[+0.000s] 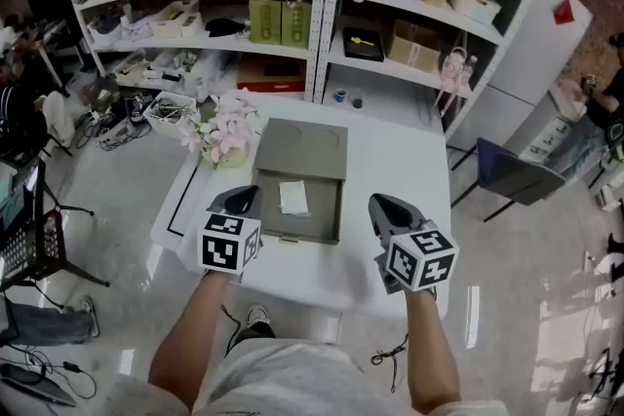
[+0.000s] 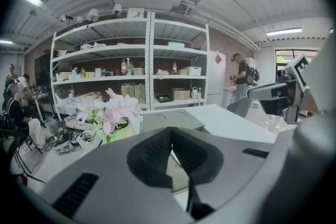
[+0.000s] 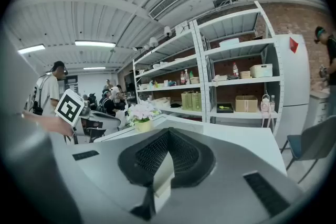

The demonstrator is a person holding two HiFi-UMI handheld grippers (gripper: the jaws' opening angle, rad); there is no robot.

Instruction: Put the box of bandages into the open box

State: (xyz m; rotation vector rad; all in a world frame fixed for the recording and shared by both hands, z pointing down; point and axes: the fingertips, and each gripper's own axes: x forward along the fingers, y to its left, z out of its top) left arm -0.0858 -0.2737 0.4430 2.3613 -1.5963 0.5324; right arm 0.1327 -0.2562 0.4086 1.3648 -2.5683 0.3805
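Note:
A grey open box [image 1: 324, 209] lies on the white table [image 1: 400, 161], its lid [image 1: 304, 149] folded back toward the shelves. The small white box of bandages [image 1: 293, 198] lies flat inside it. My left gripper [image 1: 244, 199] hovers at the box's left edge, shut and empty. My right gripper [image 1: 383, 207] hangs just right of the box, also shut with nothing in it. In the left gripper view the jaws [image 2: 170, 132] meet at the tip, with the grey lid [image 2: 170, 120] beyond. The right gripper view shows its jaws [image 3: 168, 134] closed over the table.
A pot of pink flowers [image 1: 226, 136] stands on the table's far left corner, next to the lid. White shelving [image 1: 292, 15] full of boxes rises behind the table. A blue chair [image 1: 507, 172] stands to the right. People sit at the far left.

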